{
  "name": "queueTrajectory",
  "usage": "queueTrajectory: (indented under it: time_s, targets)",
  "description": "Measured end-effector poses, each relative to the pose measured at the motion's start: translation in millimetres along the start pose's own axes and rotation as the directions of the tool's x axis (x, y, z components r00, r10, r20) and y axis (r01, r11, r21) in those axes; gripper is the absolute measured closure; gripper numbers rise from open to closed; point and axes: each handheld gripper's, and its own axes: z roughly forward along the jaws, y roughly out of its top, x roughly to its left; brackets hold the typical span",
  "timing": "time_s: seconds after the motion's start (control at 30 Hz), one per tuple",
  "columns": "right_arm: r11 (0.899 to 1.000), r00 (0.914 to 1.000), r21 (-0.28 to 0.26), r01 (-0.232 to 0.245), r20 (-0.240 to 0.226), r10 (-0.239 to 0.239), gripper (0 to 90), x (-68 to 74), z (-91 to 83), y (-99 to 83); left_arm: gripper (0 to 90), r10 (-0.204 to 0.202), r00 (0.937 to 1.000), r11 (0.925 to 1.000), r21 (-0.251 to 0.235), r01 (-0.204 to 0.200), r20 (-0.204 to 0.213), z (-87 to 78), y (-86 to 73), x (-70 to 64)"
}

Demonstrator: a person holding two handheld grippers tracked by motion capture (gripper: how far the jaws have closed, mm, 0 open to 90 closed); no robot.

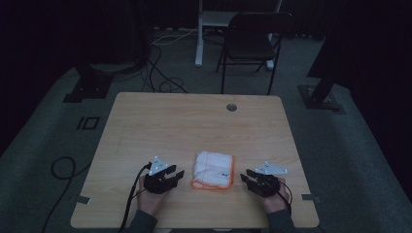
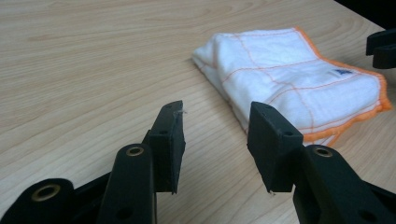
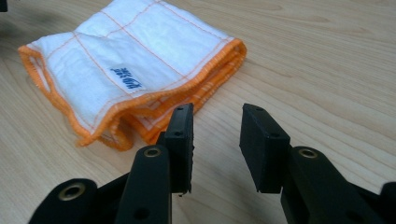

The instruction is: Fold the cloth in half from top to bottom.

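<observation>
Cloth (image 1: 213,170) lies flat on the wooden table (image 1: 194,121), near the edge where the person sits. It is white with an orange hem and thin orange lines, and it is folded into a small thick square with several layers stacked up. A little blue tag (image 3: 126,78) sits on its top layer.

Left gripper (image 1: 166,178) rests just beside the cloth on one side, and right gripper (image 1: 251,178) rests just beside it on the other — the cloth is between them. Both point in toward the cloth. Neither one touches it. In the left gripper view the two black jaws stand apart with bare table between them, so this one is open and holds nothing. The right gripper view tells the same: jaws apart, nothing in them, with the orange corner of the cloth just past the tips.

It looks like the step in hand is the start — the hands seem ready to take hold of the cloth, but no grab is made yet.

The next move likely needs each gripper to slide in low toward the cloth, get one jaw under a layer at the edge, and then pinch. The layers are soft and stacked, so picking just one layer may be tricky.
</observation>
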Motion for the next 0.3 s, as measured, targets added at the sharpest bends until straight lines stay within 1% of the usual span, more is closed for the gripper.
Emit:
queueTrajectory:
  time_s: [0.1, 0.3]
  targets:
    - [1.000, 0.9999, -0.002, -0.011, 0.013, 0.011, 64.3, -3.2, -0.6, -1.0, 56.9, -0.007, 0.9999, 1.0000, -0.001, 0.007, -0.008, -1.2, -0.9, 3.2]
    - [1.000, 0.9997, -0.002, -0.019, 0.016, 0.019, 64.3, -6.1, -0.4, -1.9, 56.9, -0.010, 0.9998, 0.9999, -0.006, 0.010, -0.014, -2.6, 0.6, 5.4]
